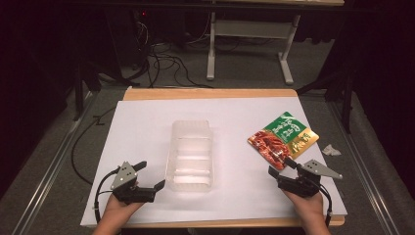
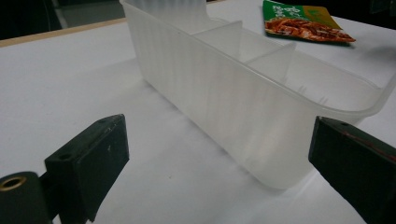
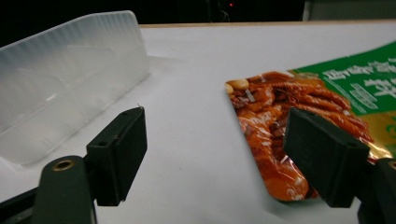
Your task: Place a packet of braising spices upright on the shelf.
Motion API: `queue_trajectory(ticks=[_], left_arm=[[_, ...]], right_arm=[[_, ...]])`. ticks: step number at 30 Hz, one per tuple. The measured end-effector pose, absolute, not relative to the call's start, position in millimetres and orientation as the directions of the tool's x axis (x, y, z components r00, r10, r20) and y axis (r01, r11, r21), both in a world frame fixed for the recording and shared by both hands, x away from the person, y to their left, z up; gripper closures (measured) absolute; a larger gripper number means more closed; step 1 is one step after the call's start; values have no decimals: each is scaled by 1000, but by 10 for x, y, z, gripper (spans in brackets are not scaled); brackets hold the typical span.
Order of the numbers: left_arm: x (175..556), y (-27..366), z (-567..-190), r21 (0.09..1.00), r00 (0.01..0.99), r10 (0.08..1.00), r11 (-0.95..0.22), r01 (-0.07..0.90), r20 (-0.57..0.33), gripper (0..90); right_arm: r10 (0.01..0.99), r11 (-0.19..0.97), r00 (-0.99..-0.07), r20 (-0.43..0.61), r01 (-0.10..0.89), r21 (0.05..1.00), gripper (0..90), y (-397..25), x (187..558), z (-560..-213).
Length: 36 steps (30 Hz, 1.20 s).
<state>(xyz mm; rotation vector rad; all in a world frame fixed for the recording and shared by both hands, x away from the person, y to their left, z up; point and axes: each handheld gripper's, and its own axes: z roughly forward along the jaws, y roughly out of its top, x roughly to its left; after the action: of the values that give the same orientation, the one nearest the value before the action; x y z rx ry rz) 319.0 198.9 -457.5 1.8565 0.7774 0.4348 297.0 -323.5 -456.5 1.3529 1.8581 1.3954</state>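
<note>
Snack pouch (image 1: 283,138) lies flat on the white surface (image 1: 147,127), right of centre, well apart from the clear plastic tray (image 1: 191,155) that stands mid-surface. Pouch is glossy foil film, roughly rectangular, set at a slant: green band with print at the far end, red-orange food photo at the near end, gold patch at one side. In the right gripper view its near corner (image 3: 275,186) looks slightly lifted and creased.

Right tool (image 1: 283,170) sits just beside that near corner, jaws spread wide, nothing between them; one jaw overlaps the pouch edge in its own view, contact cannot be told. Left tool (image 1: 149,176) rests near the tray's near-left corner, also wide open and empty, tray wall (image 2: 224,107) ahead between its jaws.

Tray: translucent, ribbed walls, rounded corners, divided by cross-walls into compartments, all empty as far as visible.

Judgement: approach step, pre-grasp on the pouch. Next move calls for a low, shallow pinch on the thin near edge; film is slick and limp, may slide or fold. Left tool is placed to steady the light tray.

A crumpled white scrap (image 1: 331,150) lies on the grey floor right of the surface.
</note>
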Motion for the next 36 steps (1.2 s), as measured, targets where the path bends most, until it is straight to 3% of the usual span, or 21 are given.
queue_trajectory(ticks=[8, 15, 25, 27, 36], left_arm=[[3183, 1988, -4571, 914, 727, 684, -259, 312, -54, 58], [3196, 2012, -4574, 915, 726, 686, -257, 312, -55, 57], [3185, 1995, -4575, 912, 729, 683, -265, 311, -50, 59], [3189, 1995, -4578, 911, 728, 684, -267, 313, -49, 59], [3177, 1978, -4583, 909, 724, 688, -272, 315, -46, 60]], right_arm=[[914, 17, -356, 195, 512, 859, 312, -3305, 3003, -4608], [906, -66, -283, 314, 639, 767, 406, -3467, 3034, -4710], [942, -51, -241, 234, 586, 809, 349, -3627, 3194, -4673], [947, -132, -171, 273, 567, 813, 355, -3862, 3392, -4651], [939, -285, 1, 345, 567, 773, 368, -4323, 3905, -4741]])
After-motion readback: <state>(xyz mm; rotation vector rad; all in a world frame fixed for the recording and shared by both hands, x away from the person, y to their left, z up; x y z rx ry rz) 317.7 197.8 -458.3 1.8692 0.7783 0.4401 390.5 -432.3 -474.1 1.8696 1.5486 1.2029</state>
